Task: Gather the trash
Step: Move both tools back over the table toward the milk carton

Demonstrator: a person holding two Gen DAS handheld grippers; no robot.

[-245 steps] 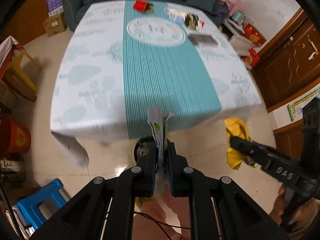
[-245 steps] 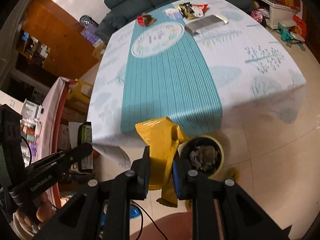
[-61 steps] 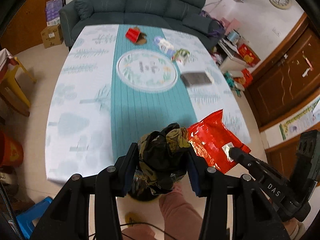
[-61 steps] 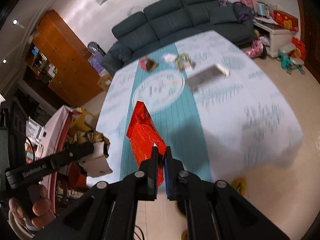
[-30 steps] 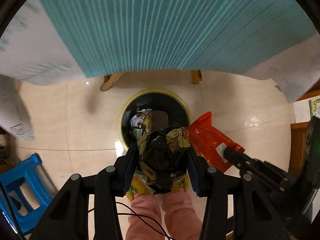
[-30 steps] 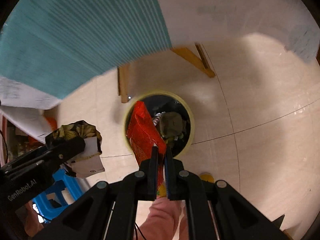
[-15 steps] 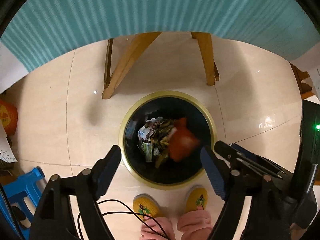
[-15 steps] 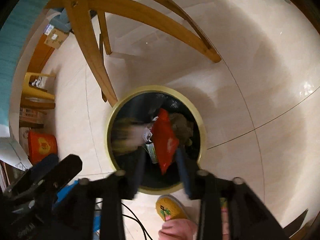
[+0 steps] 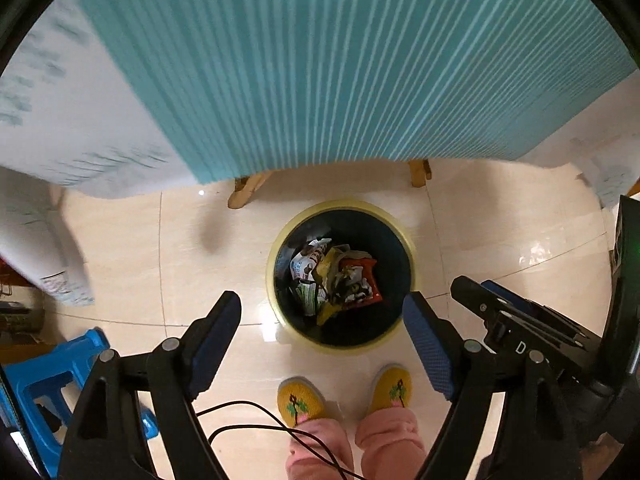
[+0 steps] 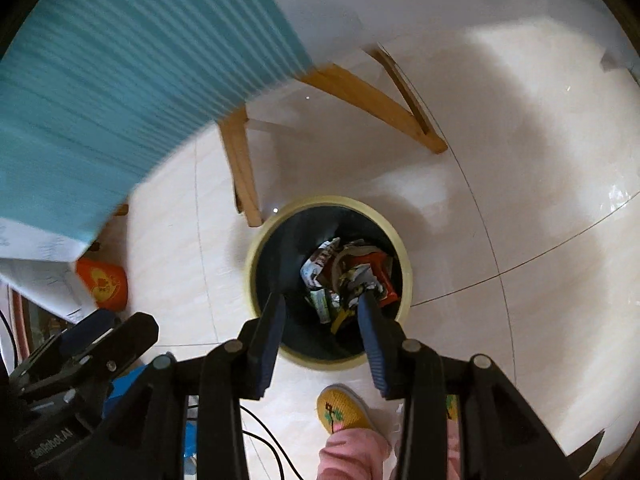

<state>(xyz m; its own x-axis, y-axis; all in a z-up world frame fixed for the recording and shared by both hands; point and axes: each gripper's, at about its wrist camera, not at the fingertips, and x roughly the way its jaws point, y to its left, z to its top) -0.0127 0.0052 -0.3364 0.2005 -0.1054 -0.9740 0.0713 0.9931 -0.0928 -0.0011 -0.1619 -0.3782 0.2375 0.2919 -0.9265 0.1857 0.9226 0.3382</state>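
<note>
Both the left gripper and right gripper hang spread and empty above the round yellow-rimmed black bin; its heaped crumpled wrappers could spill if knocked.

Glossy cream floor tiles catch the light. A teal-striped cloth overhangs the bench; beneath its edge stand wooden legs. Left of them, a blue stool.
</note>
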